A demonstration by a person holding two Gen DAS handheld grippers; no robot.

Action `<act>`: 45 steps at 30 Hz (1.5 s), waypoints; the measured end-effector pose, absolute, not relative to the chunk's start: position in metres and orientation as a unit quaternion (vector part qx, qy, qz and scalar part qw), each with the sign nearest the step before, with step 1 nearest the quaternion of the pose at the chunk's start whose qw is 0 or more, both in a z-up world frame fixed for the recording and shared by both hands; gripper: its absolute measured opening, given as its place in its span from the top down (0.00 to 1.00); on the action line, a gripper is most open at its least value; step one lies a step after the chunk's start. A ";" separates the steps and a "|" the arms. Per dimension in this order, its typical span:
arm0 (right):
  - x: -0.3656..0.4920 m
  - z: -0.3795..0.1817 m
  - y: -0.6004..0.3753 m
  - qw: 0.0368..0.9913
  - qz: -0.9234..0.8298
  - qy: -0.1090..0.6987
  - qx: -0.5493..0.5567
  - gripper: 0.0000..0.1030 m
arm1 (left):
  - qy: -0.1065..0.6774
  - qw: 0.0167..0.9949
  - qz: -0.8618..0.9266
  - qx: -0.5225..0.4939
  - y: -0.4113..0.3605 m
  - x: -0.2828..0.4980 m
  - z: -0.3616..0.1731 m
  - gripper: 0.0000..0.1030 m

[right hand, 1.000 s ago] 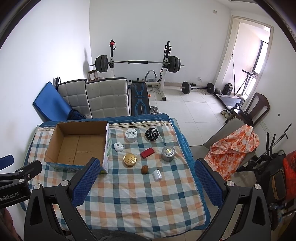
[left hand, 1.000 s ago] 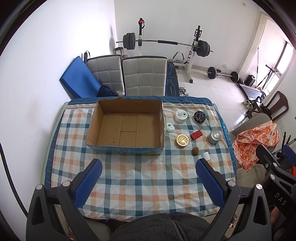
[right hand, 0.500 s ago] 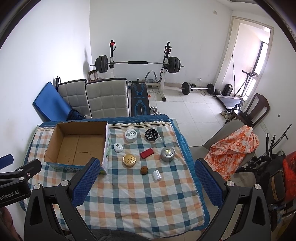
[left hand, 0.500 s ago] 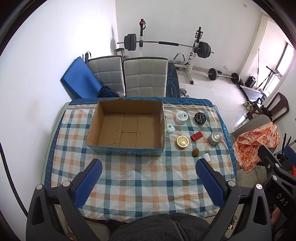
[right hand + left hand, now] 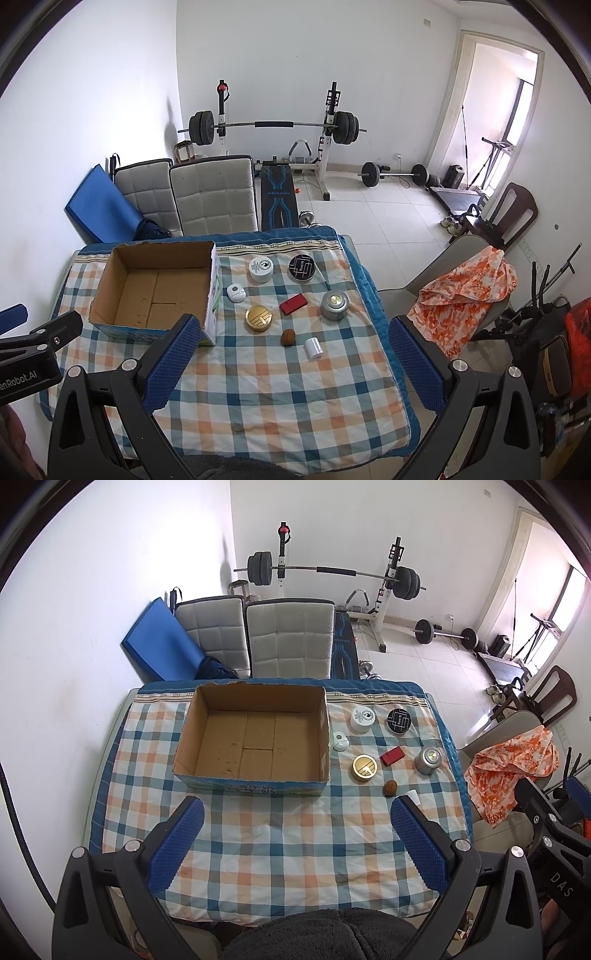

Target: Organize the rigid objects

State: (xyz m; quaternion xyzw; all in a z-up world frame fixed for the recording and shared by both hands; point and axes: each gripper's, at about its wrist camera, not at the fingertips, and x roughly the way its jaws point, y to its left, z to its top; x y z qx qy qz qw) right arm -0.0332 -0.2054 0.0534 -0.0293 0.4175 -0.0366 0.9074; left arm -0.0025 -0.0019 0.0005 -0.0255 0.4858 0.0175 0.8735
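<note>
Eight small rigid things wait on a checked table (image 5: 258, 387), all to the right of one empty cardboard box (image 5: 255, 738), and going from the biggest thing down explains the layout. The table carries everything; the box, open-topped and set toward its far left, looks like the bin meant to receive the rest, so nothing of the task seems done yet. Beside it the items sit apart from one another, each with room for fingers on both sides: a white jar (image 5: 261, 269) and a black tin (image 5: 302, 268) at the back, a silver tin (image 5: 334, 304) and a gold tin (image 5: 259, 318) in the middle, a red case (image 5: 293, 304) between them, a white puck (image 5: 236, 292) just beside the box wall, and nearest, a white spool (image 5: 313, 347) and a brown nut (image 5: 288, 337). The left gripper (image 5: 297, 834) and right gripper (image 5: 291, 354) hover above the near edge, both with jaws spread wide and holding nothing, probably poised for a first pick.
</note>
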 end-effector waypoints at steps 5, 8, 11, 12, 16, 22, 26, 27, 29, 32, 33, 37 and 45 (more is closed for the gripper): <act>-0.034 0.055 -0.205 0.908 -0.038 0.416 -0.030 0.00 | 0.479 0.878 0.015 -0.022 -0.005 0.000 0.006 0.00; -0.034 0.057 -0.205 0.909 -0.041 0.413 -0.030 0.00 | 0.475 0.880 0.014 -0.019 -0.008 0.000 0.008 0.00; -0.035 0.058 -0.205 0.910 -0.044 0.411 -0.029 0.00 | 0.473 0.881 0.014 -0.018 -0.007 0.000 0.010 0.00; -0.035 0.058 -0.205 0.910 -0.044 0.411 -0.029 0.00 | 0.474 0.880 0.014 -0.020 -0.006 0.000 0.010 0.00; -0.035 0.058 -0.206 0.910 -0.043 0.411 -0.029 0.00 | 0.472 0.881 0.016 -0.020 -0.005 0.001 0.012 0.00; -0.035 0.057 -0.205 0.909 -0.042 0.413 -0.029 0.00 | 0.474 0.880 0.016 -0.021 -0.003 0.002 0.013 0.00; -0.034 0.055 -0.206 0.908 -0.041 0.416 -0.026 0.00 | 0.477 0.879 0.016 -0.022 -0.002 0.003 0.012 0.00; -0.033 0.053 -0.207 0.906 -0.041 0.420 -0.025 0.00 | 0.480 0.877 0.014 -0.023 -0.002 0.006 0.011 0.00; -0.029 0.049 -0.211 0.903 -0.043 0.427 -0.020 0.00 | 0.488 0.873 0.011 -0.024 -0.005 0.013 0.005 0.00; -0.017 0.037 -0.225 0.894 -0.050 0.445 -0.006 0.00 | 0.499 0.866 0.005 -0.030 -0.011 0.031 -0.011 0.00; -0.010 0.030 -0.233 0.890 -0.054 0.454 0.001 0.00 | 0.505 0.862 0.000 -0.034 -0.014 0.039 -0.017 0.00; 0.026 -0.001 -0.268 0.866 -0.076 0.493 0.025 0.00 | 0.527 0.849 -0.009 -0.031 -0.033 0.075 -0.042 0.00; 0.122 -0.095 -0.326 0.819 -0.099 0.565 0.019 0.00 | 0.590 0.807 -0.013 -0.018 -0.086 0.184 -0.117 0.00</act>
